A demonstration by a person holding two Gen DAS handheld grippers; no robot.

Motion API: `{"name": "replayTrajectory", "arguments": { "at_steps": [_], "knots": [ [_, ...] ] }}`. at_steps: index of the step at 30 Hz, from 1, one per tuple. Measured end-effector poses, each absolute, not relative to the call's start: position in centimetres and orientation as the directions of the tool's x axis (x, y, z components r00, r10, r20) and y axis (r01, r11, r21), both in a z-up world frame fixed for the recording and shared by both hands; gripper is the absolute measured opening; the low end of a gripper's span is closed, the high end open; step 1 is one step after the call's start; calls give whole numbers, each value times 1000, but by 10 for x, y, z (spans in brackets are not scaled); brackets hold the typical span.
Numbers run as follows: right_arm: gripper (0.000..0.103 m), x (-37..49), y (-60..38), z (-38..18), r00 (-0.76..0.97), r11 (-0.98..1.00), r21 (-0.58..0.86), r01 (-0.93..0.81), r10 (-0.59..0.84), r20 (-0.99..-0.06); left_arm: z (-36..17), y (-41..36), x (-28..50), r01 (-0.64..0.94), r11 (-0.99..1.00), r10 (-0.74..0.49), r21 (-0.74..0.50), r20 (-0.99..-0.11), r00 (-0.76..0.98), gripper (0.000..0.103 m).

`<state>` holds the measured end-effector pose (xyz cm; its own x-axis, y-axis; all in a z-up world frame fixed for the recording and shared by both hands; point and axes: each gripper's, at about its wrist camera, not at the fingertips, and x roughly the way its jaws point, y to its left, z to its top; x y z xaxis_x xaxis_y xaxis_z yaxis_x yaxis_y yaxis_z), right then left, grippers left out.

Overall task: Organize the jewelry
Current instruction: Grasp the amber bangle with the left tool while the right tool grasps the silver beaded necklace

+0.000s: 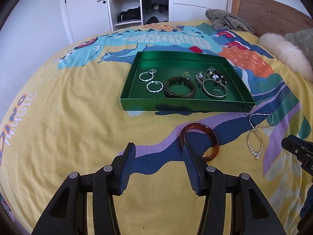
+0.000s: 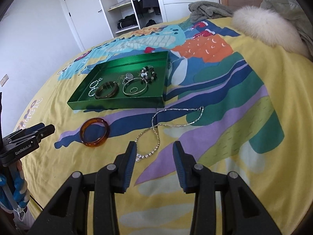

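Bedspread (image 1: 68, 117) lies open around my spread, empty left gripper (image 1: 159, 148) and right gripper (image 2: 154, 147); amber bangle (image 1: 199, 143) and necklace (image 2: 156, 133) lie just short of the green tray's (image 1: 185, 105) near edge.

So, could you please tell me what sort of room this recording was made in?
Most likely a bedroom: the jewelry lies on a bed with a dinosaur-print bedspread and wooden headboard, and an open wardrobe with hanging clothes stands behind.

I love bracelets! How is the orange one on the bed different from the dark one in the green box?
The orange bracelet lies on the bedspread; the dark bracelet sits inside the green box. The orange one is see-through amber; the dark one is brownish-green. Both are thick round rings lying flat.
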<state>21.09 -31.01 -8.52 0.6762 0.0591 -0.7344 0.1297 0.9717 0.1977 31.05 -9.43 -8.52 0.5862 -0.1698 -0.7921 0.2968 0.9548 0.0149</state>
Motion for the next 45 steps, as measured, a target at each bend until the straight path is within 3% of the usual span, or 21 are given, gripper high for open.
{"name": "replayTrajectory", "arguments": {
  "at_steps": [21,28,36,41,45],
  "knots": [
    [37,286,-311,-152,641,955,291,55,190,-744,-150,-118,351,327,944,-218,-46,-833,509,50],
    [36,301,-312,-159,640,950,308,48,208,-739,-157,-125,349,345,939,-196,1,-822,535,50],
    [11,301,-320,-163,647,939,341,56,226,-728,-156,-131,346,369,929,-192,34,-807,558,31],
    [7,295,-316,-159,649,942,332,39,229,-726,-150,-131,344,365,930,-185,40,-807,561,14],
    [4,282,-312,-153,657,943,332,25,235,-717,-143,-130,339,357,934,-189,27,-808,558,13]
  ]
}}
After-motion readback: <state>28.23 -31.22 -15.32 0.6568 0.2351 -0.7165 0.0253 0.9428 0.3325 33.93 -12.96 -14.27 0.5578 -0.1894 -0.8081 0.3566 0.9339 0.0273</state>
